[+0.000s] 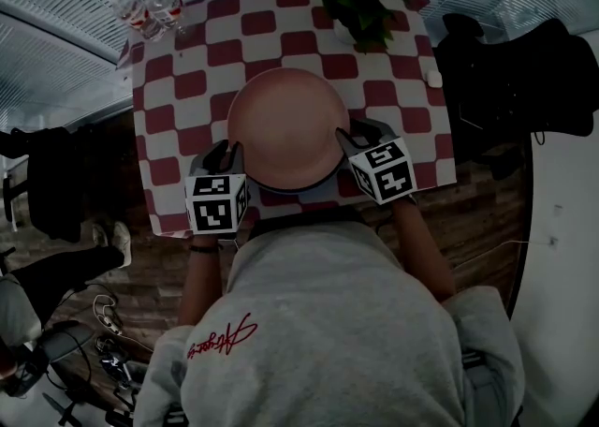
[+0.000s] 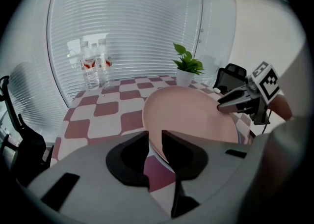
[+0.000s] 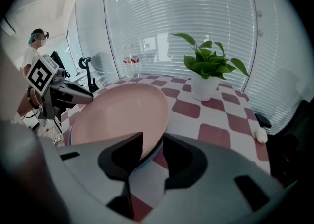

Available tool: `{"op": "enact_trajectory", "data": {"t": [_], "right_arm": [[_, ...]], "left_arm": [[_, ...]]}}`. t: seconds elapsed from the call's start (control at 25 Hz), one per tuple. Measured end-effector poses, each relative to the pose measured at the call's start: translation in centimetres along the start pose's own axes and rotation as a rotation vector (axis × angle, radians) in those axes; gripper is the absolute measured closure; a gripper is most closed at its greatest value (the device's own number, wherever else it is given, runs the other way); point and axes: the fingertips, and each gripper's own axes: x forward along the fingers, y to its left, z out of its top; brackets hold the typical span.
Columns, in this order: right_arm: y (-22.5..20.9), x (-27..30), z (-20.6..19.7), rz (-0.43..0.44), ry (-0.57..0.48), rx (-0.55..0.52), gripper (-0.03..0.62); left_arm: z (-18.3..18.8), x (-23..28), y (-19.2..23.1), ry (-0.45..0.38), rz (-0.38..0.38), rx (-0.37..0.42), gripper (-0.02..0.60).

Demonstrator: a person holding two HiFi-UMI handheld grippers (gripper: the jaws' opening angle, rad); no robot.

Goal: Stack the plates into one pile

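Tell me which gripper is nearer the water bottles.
Left. The left gripper is at the left rim of the pink plate, toward the water bottles; the right gripper is at the opposite rim, farther.

A plate (image 1: 285, 125) lies centred on the table (image 1: 187, 118), plant (image 1: 360, 2) behind, bottles (image 1: 150, 9) far-left.

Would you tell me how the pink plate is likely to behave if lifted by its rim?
The pink plate looks rigid, so it should lift without sagging. Its smooth, glossy face suggests a rim pinch may slip. Resting on a second plate, it probably slides when pushed.
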Motion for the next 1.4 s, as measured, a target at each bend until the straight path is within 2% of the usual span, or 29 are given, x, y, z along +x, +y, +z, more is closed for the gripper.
{"op": "enact_trajectory", "data": {"t": [0.16, 0.28, 0.48, 0.6, 0.68, 0.88, 1.12, 1.4], "right_arm": [[0.7, -0.2, 0.1, 0.044, -0.021, 0.012, 0.411], [0.5, -0.7, 0.9, 0.054, -0.071, 0.034, 0.391], [-0.4, -2.6, 4.3, 0.000, -0.246, 0.018, 0.391], [0.0, -3.7, 6.5, -0.014, -0.357, -0.021, 0.392], [0.3, -4.3, 7.7, 0.002, -0.414, -0.010, 0.409], [1.1, -7.3, 11.1, 0.038, -0.583, 0.005, 0.559], [2.7, -10.2, 14.7, 0.157, -0.731, 0.026, 0.574], [3.3, -14.6, 18.0, 0.185, -0.856, -0.005, 0.582]], "left_arm": [[0.0, 0.1, -0.1, -0.008, -0.010, 0.004, 0.488], [0.6, -0.2, -0.3, -0.065, -0.035, -0.022, 0.488], [2.9, -1.5, -0.1, -0.216, -0.024, -0.049, 0.488], [4.5, -2.3, 0.0, -0.281, 0.001, -0.034, 0.488], [5.7, -3.0, 0.0, -0.330, 0.021, -0.025, 0.488], [8.5, -5.1, -0.8, -0.455, 0.007, -0.048, 0.495], [10.8, -6.9, -1.5, -0.564, -0.038, -0.094, 0.531], [14.0, -9.0, -2.9, -0.614, -0.050, -0.084, 0.541]]}}
